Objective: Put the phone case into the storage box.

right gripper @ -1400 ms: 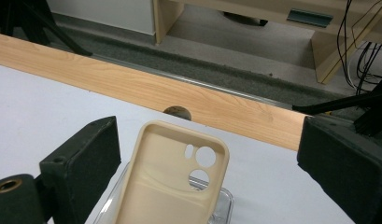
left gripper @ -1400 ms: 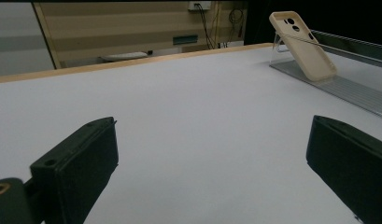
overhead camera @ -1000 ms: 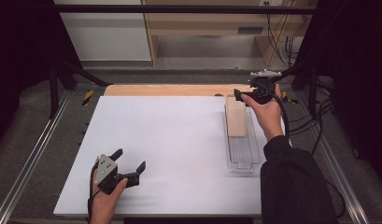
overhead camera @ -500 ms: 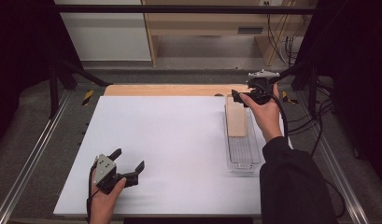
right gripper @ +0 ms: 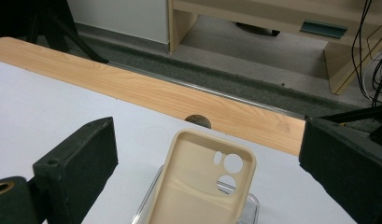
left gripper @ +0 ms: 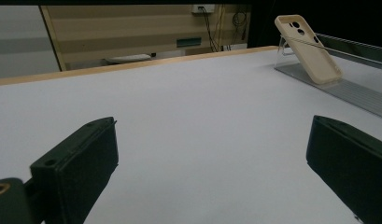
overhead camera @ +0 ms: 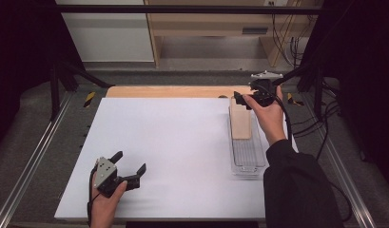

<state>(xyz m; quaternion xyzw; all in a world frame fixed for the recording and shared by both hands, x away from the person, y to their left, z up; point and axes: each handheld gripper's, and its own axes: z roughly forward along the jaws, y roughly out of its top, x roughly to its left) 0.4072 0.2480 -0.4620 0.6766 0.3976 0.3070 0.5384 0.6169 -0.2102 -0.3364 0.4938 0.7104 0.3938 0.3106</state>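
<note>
High view: a beige phone case (overhead camera: pixel 240 122) leans in the far end of a clear slotted rack (overhead camera: pixel 247 151) that lies on the white table (overhead camera: pixel 173 142), near the table's right edge. The case's long axis runs along the rack, away from the person. The right claw (overhead camera: pixel 240 99) hovers at the far end of the case, just above its top edge, with its jaws spread and nothing between them. The right hand (overhead camera: pixel 268 114) reaches forward beside the rack, forearm stretched along it, wrist turned so the claw points leftward across the case's top. The left claw (overhead camera: pixel 130 167) rests low on the table well left of the rack and nearer the person, jaws spread and empty. The right hand is by far the nearer to the case.

Left gripper view: both black jaws stand wide apart over bare table. The phone case (left gripper: pixel 308 49) shows far off, tilted back against the rack (left gripper: pixel 338 86), well apart from this claw.

Right gripper view: the phone case (right gripper: pixel 202 186) sits just below and between the spread jaws, its camera cut-outs toward the top. Its open inner face is turned to the camera. Beyond the case lies the wooden table edge (right gripper: pixel 146 88). Judging from this, closing on the case's top edge calls for a short drop first.
</note>
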